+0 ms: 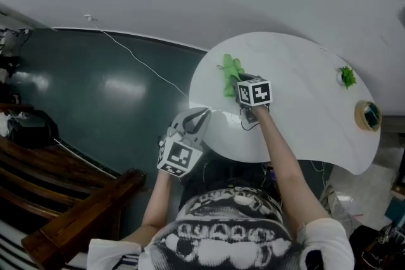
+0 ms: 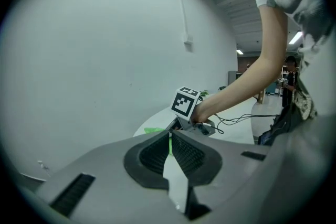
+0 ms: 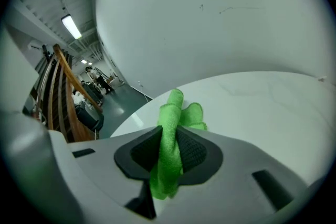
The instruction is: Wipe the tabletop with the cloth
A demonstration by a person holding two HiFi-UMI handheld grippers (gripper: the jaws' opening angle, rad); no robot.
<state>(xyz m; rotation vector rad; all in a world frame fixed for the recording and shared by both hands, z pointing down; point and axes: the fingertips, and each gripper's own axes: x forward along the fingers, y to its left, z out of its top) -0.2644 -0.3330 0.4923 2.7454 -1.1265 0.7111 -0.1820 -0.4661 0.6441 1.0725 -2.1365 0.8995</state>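
A bright green cloth lies bunched on the left part of the white rounded tabletop. My right gripper is shut on it. In the right gripper view the cloth is pinched between the dark pads and sticks out ahead over the tabletop. My left gripper hangs off the table's near left edge, above the dark floor, with its jaws together on nothing. The left gripper looks toward the right gripper's marker cube and the tabletop.
A small green plant stands at the table's far right, and a round tape roll lies by the right edge. A white cable runs across the dark floor. Wooden railing stands at the lower left.
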